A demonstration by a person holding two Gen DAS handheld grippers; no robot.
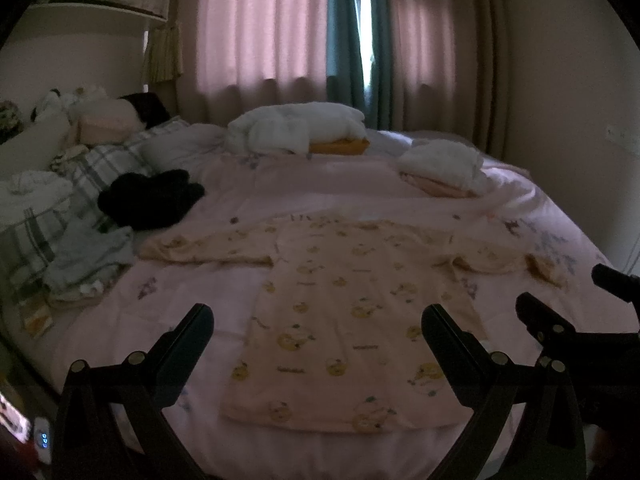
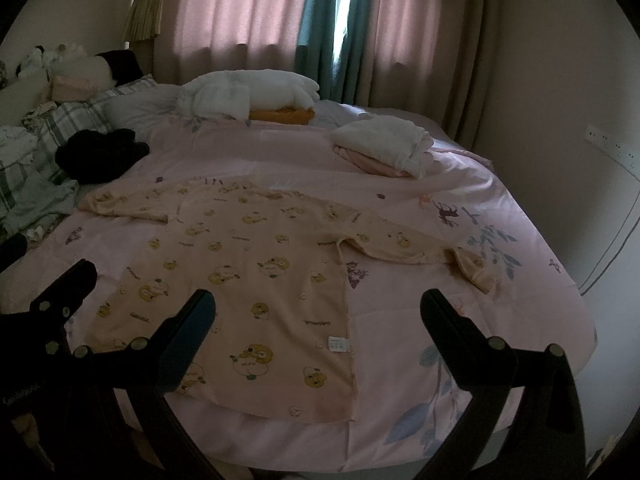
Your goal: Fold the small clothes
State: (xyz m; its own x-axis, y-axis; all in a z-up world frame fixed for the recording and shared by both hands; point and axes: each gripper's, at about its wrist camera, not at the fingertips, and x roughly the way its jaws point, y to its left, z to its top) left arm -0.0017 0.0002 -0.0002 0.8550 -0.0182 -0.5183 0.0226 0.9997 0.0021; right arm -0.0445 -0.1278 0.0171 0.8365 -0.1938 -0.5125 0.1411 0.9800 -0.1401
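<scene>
A small peach long-sleeved top [image 1: 340,312] with yellow cartoon prints lies flat on the pink bedspread [image 1: 160,320], both sleeves spread out sideways; it also shows in the right wrist view [image 2: 248,280]. My left gripper [image 1: 318,320] is open and empty, hovering over the top's lower hem. My right gripper [image 2: 318,308] is open and empty over the top's right side, near its white label [image 2: 338,345]. The right gripper's fingers [image 1: 536,316] show at the right edge of the left wrist view, and the left gripper's fingers [image 2: 68,284] at the left edge of the right wrist view.
Folded piles sit at the far side: white on orange [image 1: 300,128] and white on pink [image 1: 444,168]. A black garment [image 1: 148,196], a pale blue garment [image 1: 92,256] and plaid pillows [image 1: 60,200] lie at left. Curtains [image 1: 280,24] hang behind; a wall is at right.
</scene>
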